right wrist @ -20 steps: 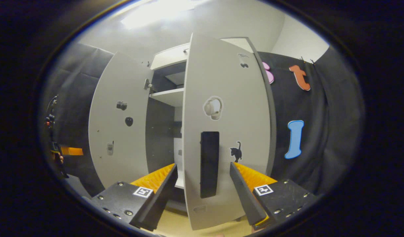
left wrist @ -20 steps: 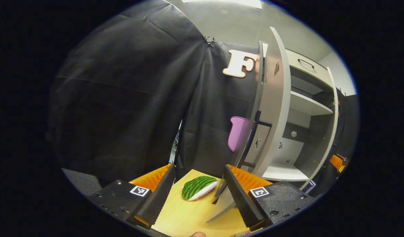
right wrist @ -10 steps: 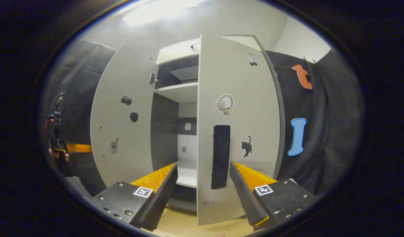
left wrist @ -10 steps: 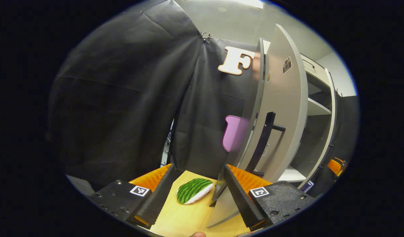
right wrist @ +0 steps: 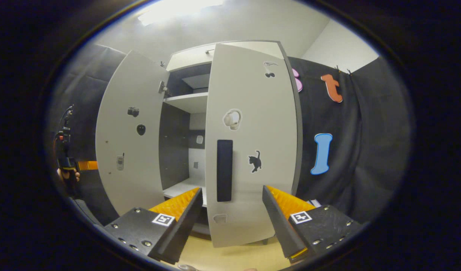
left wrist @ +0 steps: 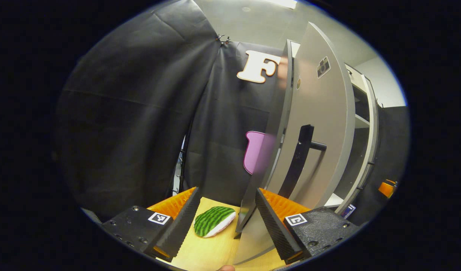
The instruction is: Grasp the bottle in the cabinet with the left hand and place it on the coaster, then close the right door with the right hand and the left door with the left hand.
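A grey cabinet (right wrist: 185,64) stands on a wooden table (left wrist: 211,252), both doors partly open. The right gripper (right wrist: 232,210) faces the right door (right wrist: 253,150) – jaws apart, its upright black handle (right wrist: 224,170) just ahead between them. The left gripper (left wrist: 225,214), jaws apart, sits beside the left door (left wrist: 320,124) – near a watermelon-patterned coaster (left wrist: 213,221). No bottle or readable writing visible

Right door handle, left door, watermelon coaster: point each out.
Right door handle (right wrist: 224,170), right gripper view, mid-length of the dark bar.
Left door (right wrist: 121,143), right gripper view, middle of its inner face.
Watermelon coaster (left wrist: 212,221), left gripper view, striped green top.
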### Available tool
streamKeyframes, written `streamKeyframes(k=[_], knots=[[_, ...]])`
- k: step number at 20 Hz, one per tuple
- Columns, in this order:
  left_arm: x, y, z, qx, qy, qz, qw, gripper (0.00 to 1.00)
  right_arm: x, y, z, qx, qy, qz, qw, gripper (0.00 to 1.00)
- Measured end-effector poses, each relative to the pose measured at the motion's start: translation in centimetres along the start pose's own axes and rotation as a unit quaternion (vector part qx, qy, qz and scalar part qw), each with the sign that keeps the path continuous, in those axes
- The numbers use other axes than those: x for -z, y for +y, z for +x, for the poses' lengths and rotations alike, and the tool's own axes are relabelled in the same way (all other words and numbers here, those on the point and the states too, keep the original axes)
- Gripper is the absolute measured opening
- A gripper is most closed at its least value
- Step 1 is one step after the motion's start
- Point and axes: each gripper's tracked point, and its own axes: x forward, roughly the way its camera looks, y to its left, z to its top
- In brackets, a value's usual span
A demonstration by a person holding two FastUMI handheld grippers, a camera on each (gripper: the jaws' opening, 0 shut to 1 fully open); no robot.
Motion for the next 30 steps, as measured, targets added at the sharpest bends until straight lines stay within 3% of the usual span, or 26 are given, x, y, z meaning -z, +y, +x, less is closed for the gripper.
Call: streamKeyframes(k=[2,5,6,9,13,19,28,30], knots=[[-0.1,-0.3,0.2,0.005,0.002,0.009,1.0,0.9,0.4,-0.4,-0.1,0.012,0.002,0.0,1.0,0.96],[-0.3,-0.4,0.2,0.005,-0.001,0.034,0.999,1.0,1.2,-0.2,-0.1,0.007,0.011,0.007,1.0,0.96],[-0.4,-0.5,0.2,0.007,-0.004,0.042,0.999,0.95,1.3,-0.2,-0.1,0.003,0.013,0.006,1.0,0.96],[-0.4,-0.5,0.3,0.003,-0.005,0.051,0.999,0.95,2.1,-0.3,-0.1,0.0,0.019,0.0,1.0,0.96],[-0.1,-0.5,0.3,-0.003,-0.002,0.021,1.0,0.95,2.2,-0.8,-0.1,-0.009,0.018,0.007,1.0,0.93],[0.5,-1.3,0.1,-0.004,-0.011,-0.019,1.0,0.95,2.7,-2.9,-0.2,-0.024,0.021,0.017,0.999,0.96],[1.2,-3.5,-1.2,-0.041,-0.029,-0.042,0.998,0.95,2.7,-7.9,-0.5,-0.036,0.03,0.007,0.999,0.96],[1.1,-4.0,-1.3,-0.046,-0.03,-0.038,0.998,1.0,2.7,-8.9,-0.4,-0.034,0.03,0.007,0.999,0.96]])
